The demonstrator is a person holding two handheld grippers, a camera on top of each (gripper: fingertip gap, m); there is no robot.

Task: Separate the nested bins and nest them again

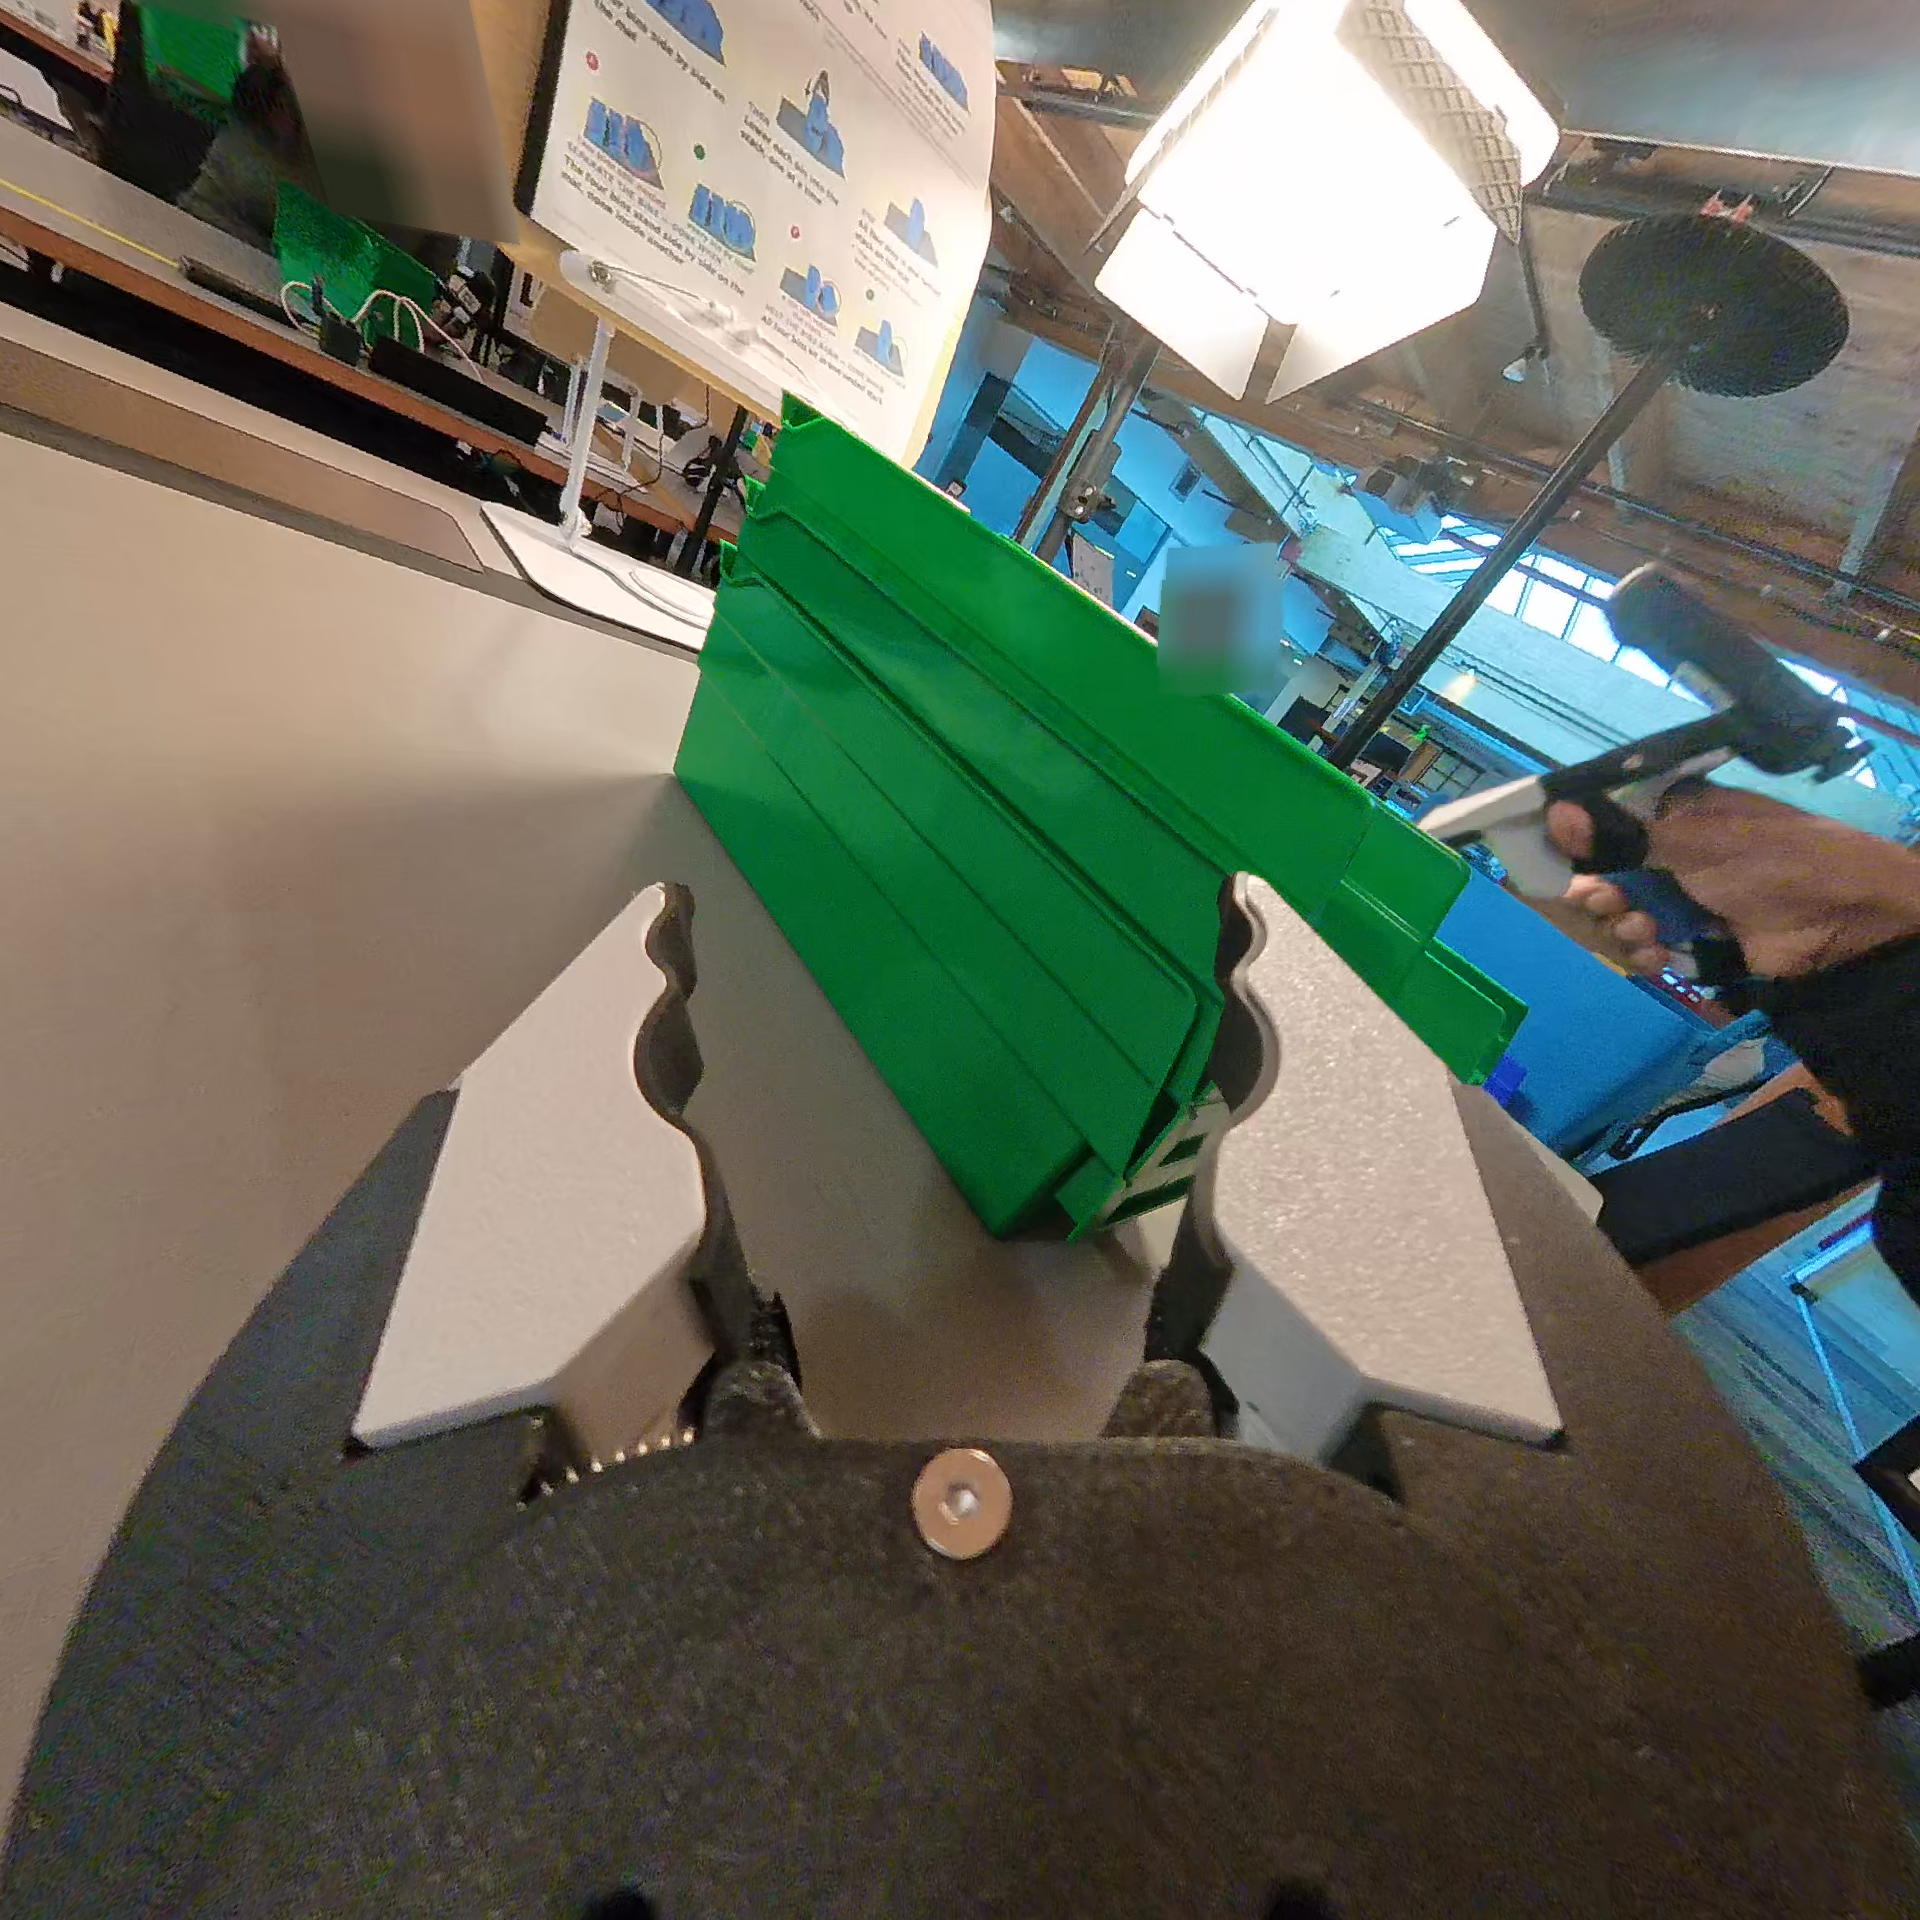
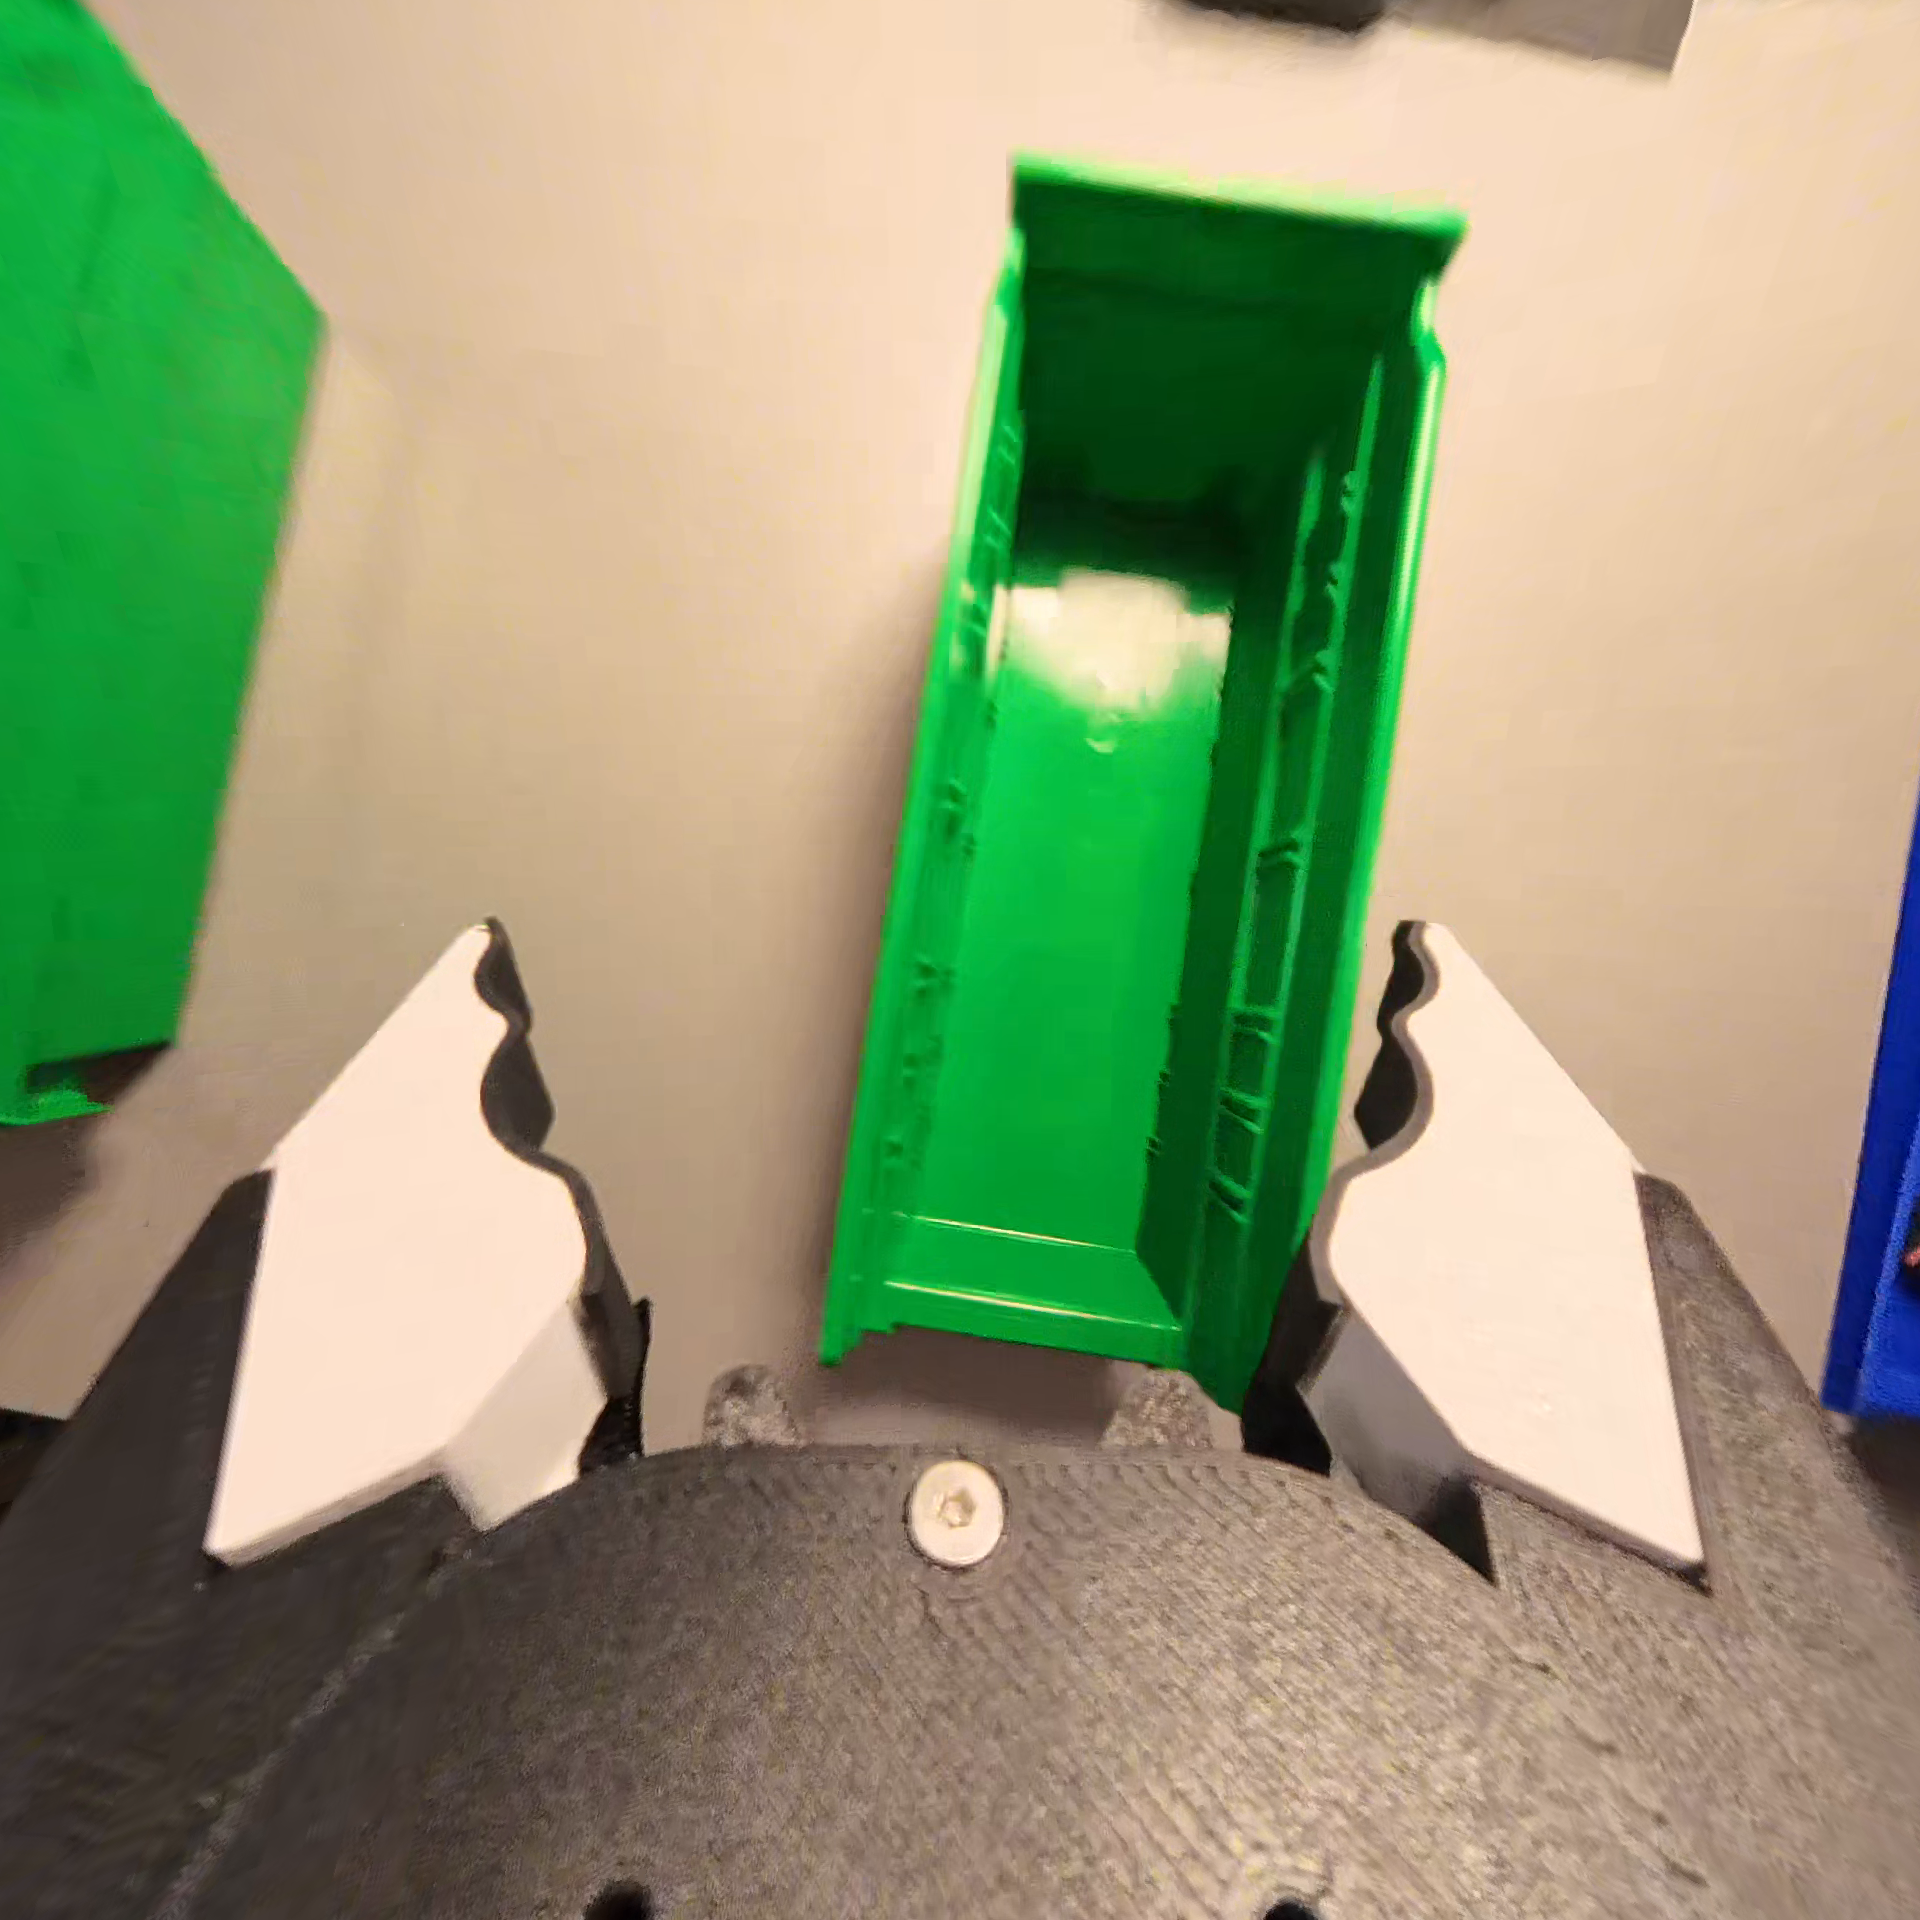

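Observation:
A stack of nested green bins [image 1: 935, 831] stands on the grey table [image 1: 260, 779] in the left wrist view. My left gripper [image 1: 956, 935] is open around the stack's near end. The stack lies against the right finger [image 1: 1247, 966], and the left finger [image 1: 665, 956] stands well clear of it. In the right wrist view a single green bin [image 2: 1101, 883] sits open side up on the table. My right gripper [image 2: 956, 956] is wide open over its near end, with a broad gap at the left finger [image 2: 499, 997]. The stack also shows in the right wrist view at the left edge [image 2: 125, 571].
A hand holding the other gripper's handle [image 1: 1714, 831] is at the right of the left wrist view. An instruction sheet on a white stand [image 1: 769, 187] and a bright lamp [image 1: 1309, 187] stand behind the stack. A blue object [image 2: 1881, 1091] sits at the right edge.

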